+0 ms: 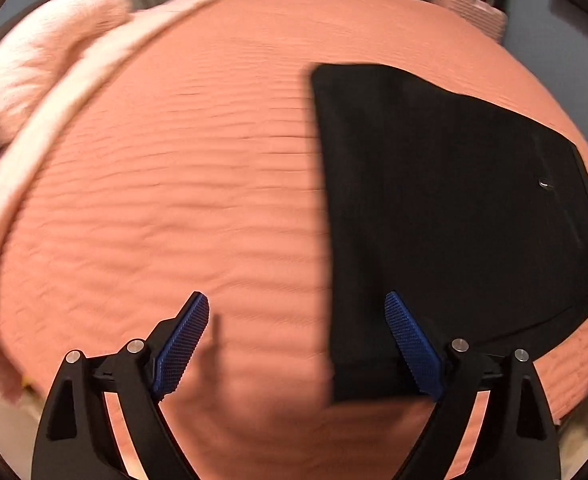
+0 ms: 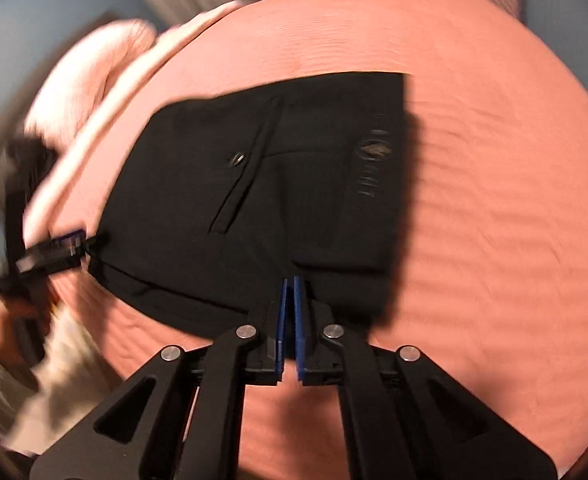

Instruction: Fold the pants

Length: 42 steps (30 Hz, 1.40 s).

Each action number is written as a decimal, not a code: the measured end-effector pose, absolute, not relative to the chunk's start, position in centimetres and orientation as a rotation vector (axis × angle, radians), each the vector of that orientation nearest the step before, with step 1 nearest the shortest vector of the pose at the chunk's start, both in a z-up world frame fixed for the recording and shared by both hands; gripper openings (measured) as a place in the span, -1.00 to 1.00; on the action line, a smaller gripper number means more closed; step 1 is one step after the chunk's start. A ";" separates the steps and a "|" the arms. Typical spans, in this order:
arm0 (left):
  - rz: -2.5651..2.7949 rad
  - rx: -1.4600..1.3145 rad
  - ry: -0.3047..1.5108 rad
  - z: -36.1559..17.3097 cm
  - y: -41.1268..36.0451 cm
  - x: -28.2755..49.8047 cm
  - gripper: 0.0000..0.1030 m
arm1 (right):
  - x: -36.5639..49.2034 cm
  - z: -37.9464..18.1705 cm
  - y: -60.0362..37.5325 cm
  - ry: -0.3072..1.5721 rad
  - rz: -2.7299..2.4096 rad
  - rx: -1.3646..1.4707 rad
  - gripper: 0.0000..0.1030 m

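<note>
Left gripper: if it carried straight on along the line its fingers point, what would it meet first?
Most likely the left edge of the folded black pants, or the salmon bedspread beside it. The left gripper is open and empty, straddling that edge; depth is unclear.

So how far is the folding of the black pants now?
The black pants already lie as a compact folded bundle on the salmon bedspread, its snap button facing up. In hand: the right gripper is shut at the bundle's near edge, though a pinch on the cloth is unclear; the left gripper is open and holds nothing. Left: perhaps one last fold or smoothing.
</note>
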<state>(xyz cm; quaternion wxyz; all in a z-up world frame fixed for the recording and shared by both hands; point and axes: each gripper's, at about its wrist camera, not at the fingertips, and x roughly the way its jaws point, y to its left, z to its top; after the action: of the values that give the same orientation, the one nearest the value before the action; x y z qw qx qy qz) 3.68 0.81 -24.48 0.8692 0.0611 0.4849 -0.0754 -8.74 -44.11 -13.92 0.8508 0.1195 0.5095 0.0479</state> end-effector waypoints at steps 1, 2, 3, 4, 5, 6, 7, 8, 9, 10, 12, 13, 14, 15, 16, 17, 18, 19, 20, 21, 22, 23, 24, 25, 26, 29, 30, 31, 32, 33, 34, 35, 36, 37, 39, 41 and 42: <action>-0.137 0.139 1.004 -24.3 1.8 3.3 0.74 | -9.6 -13.5 -44.9 1.092 -0.011 0.136 -0.61; -0.058 0.185 1.004 -24.5 2.6 2.6 0.70 | -9.5 -12.6 -44.4 1.097 -0.056 0.066 -0.49; 0.002 0.222 1.021 -24.7 3.3 2.5 0.69 | -10.3 -12.2 -43.8 1.090 -0.062 0.053 -0.43; 0.040 0.237 1.050 -25.1 4.0 2.6 0.64 | -10.8 -11.8 -44.4 1.081 -0.060 0.068 -0.34; 0.048 0.201 1.059 -24.7 4.7 2.3 0.62 | -11.3 -11.2 -45.3 1.060 -0.052 0.117 0.07; 0.012 0.131 1.041 -23.9 4.9 1.9 0.62 | -11.4 -10.9 -45.9 1.036 -0.031 0.171 0.36; -0.057 0.046 1.015 -22.9 4.7 1.5 0.67 | -10.9 -10.7 -45.5 1.008 0.001 0.220 0.85; -0.119 -0.016 1.001 -22.3 4.3 1.6 0.69 | -10.3 -10.8 -45.1 0.978 0.054 0.277 0.91; -0.187 -0.069 1.000 -22.0 3.6 1.9 0.75 | -9.4 -11.3 -44.8 0.981 0.107 0.318 0.91; -0.262 -0.107 1.023 -22.3 2.8 2.5 0.79 | -9.0 -11.9 -44.8 0.990 0.124 0.334 0.91; -0.380 -0.165 1.116 -24.1 1.2 3.9 0.79 | -7.8 -13.3 -43.3 1.015 0.144 0.367 0.91; -0.432 -0.203 1.162 -25.1 0.8 5.0 0.79 | -8.2 -14.4 -43.2 1.022 0.177 0.414 0.91; -0.450 -0.242 1.184 -26.3 0.7 5.5 0.78 | -6.9 -14.1 -44.2 1.024 0.183 0.453 0.91; -0.449 -0.255 1.167 -26.8 0.9 5.6 0.79 | -7.1 -14.5 -44.6 1.024 0.199 0.499 0.91; -0.468 -0.270 1.141 -26.8 1.0 5.8 0.90 | -6.4 -15.7 -44.7 1.028 0.250 0.574 0.91; -0.499 -0.283 1.122 -26.8 0.9 5.9 0.89 | -6.2 -16.2 -44.6 1.027 0.276 0.615 0.86; -0.508 -0.283 1.119 -26.9 0.9 6.0 0.89 | -5.7 -17.1 -44.4 1.020 0.310 0.652 0.84; -0.525 -0.285 1.115 -27.0 0.7 5.9 0.89 | -5.5 -17.2 -44.1 0.995 0.332 0.657 0.84; -0.587 -0.301 1.106 -26.8 0.6 5.9 0.89 | -5.5 -17.3 -43.6 0.980 0.354 0.660 0.83; -0.642 -0.325 1.098 -26.6 0.5 5.7 0.89 | -5.4 -17.5 -43.0 0.978 0.380 0.666 0.81; -0.667 -0.344 1.093 -26.4 0.5 6.1 0.89 | -5.2 -17.6 -42.4 0.981 0.375 0.649 0.81; -0.672 -0.344 1.095 -26.5 0.4 6.0 0.89 | -5.0 -17.7 -41.9 0.986 0.371 0.628 0.81; -0.662 -0.315 1.113 -26.9 -0.1 6.2 0.89 | -4.7 -17.7 -41.6 0.990 0.367 0.613 0.81; -0.660 -0.293 1.130 -27.2 -0.5 6.5 0.89 | -4.8 -17.3 -41.6 0.989 0.361 0.613 0.81; -0.656 -0.277 1.126 -27.3 -0.9 6.8 0.88 | -4.7 -17.3 -41.6 0.989 0.351 0.624 0.80; -0.618 -0.240 1.134 -26.9 -1.7 7.2 0.68 | -4.4 -17.4 -41.1 0.986 0.297 0.602 0.61; -0.595 -0.211 1.131 -27.0 -2.0 7.2 0.59 | -4.3 -17.4 -41.0 0.998 0.243 0.568 0.11; -0.578 -0.203 1.125 -26.9 -2.1 7.1 0.28 | -4.4 -17.3 -41.3 0.997 0.241 0.592 -0.25; -0.564 -0.224 1.121 -26.8 -1.7 7.2 -0.11 | -4.3 -17.0 -41.2 0.997 0.230 0.611 -0.32; -0.560 -0.261 1.121 -26.6 -0.9 7.3 -0.30 | -4.2 -16.5 -40.8 1.004 0.217 0.572 -0.37; -0.559 -0.295 1.122 -26.5 -0.4 7.5 -0.48 | -4.1 -15.8 -40.1 1.005 0.209 0.522 -0.40; -0.556 -0.296 1.119 -26.2 -0.2 7.5 -0.54 | -4.1 -15.2 -39.7 1.003 0.208 0.502 -0.44; -0.548 -0.268 1.103 -25.7 -0.3 7.3 -0.56 | -4.0 -14.5 -39.5 0.994 0.209 0.502 -0.46; -0.541 -0.236 1.075 -24.8 -0.4 7.0 -0.60 | -3.8 -13.5 -39.4 0.983 0.206 0.509 -0.47; -0.541 -0.242 1.028 -22.7 -0.4 6.9 -0.64 | -3.2 -11.6 -39.3 0.955 0.210 0.498 -0.49; -0.557 -0.240 0.967 -20.1 -0.4 7.8 -0.69 | -2.1 -9.7 -39.3 0.923 0.224 0.488 -0.50; -0.565 -0.226 0.939 -18.6 -0.6 8.6 -0.69 | -1.0 -8.5 -39.4 0.900 0.234 0.477 -0.50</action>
<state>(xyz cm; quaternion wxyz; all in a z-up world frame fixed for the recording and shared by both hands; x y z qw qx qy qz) 8.60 -0.56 -18.63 0.8475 -0.1071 0.4454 -0.2682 -0.96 -39.44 -8.46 0.8664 0.2279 0.4299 0.1119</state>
